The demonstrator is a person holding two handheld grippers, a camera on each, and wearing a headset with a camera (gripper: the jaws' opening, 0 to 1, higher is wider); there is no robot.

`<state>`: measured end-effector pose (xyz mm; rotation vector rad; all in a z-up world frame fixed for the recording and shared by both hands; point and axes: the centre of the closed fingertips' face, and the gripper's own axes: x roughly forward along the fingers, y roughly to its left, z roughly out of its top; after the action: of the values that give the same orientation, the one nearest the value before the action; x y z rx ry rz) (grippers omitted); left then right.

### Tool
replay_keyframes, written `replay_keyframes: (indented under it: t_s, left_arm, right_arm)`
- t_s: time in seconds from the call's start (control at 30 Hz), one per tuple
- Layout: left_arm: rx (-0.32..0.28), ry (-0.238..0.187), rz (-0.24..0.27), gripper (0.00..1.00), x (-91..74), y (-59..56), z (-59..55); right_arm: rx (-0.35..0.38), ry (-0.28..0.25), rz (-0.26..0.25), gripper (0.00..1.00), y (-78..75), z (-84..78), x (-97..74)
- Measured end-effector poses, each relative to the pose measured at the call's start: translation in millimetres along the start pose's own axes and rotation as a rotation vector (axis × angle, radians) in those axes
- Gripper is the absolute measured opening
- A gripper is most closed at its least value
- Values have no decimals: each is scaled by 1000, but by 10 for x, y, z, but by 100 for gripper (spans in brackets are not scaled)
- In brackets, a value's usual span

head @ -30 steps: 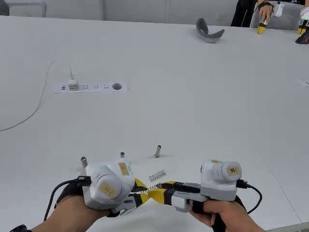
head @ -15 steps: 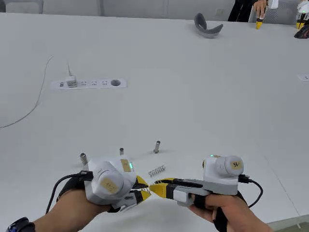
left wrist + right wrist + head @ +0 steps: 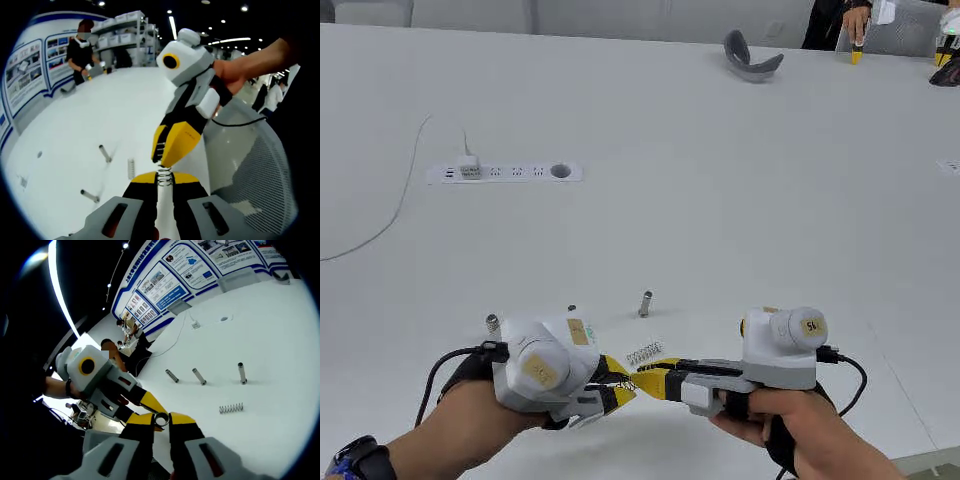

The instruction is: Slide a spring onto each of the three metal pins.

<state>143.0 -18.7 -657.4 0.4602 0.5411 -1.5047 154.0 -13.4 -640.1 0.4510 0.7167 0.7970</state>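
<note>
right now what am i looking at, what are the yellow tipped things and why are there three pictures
Those are two hand-held grippers, worked by a person at a white workbench. One picture comes from a headset camera; the two round ones from a camera on each gripper. The left gripper and right gripper both pinch a shared spring. On the bench: a loose spring, a bare middle pin, a bare end pin, and a third pin already wearing a spring.

Head view looks down; gripper views face each other, sharing the pins [image 3: 105, 153].
</note>
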Motion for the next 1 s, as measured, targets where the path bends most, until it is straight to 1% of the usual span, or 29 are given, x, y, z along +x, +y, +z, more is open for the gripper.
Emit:
replay_keyframes:
  t_s: [0.13,0.23,0.3,0.4,0.47,0.57,0.73,0.83,1.0]
  left_arm:
    - [-3,-33,-8,9,-47,16,51]
    - [-9,-68,-15,9,-94,38,119]
    - [-20,-81,-14,9,-105,54,146]
    - [-18,-95,-16,9,-111,44,176]
    - [-12,-102,-17,9,-122,36,195]
    - [-8,-118,-23,9,-146,19,230]
    - [-4,-132,-34,9,-175,-11,257]
    - [-2,-138,-38,9,-192,-16,278]
    - [3,-139,-42,9,-202,-12,287]
  right_arm:
    - [-108,58,1,12,57,56,0]
    - [-203,117,5,12,106,117,-10]
    - [-253,152,5,12,122,138,-18]
    - [-338,228,16,13,154,136,-23]
    - [-384,261,21,13,168,132,-25]
    - [-464,326,42,13,202,110,-37]
    - [-526,394,90,13,255,103,-45]
    - [-570,429,107,13,267,98,-45]
    - [-603,451,126,13,278,109,-35]
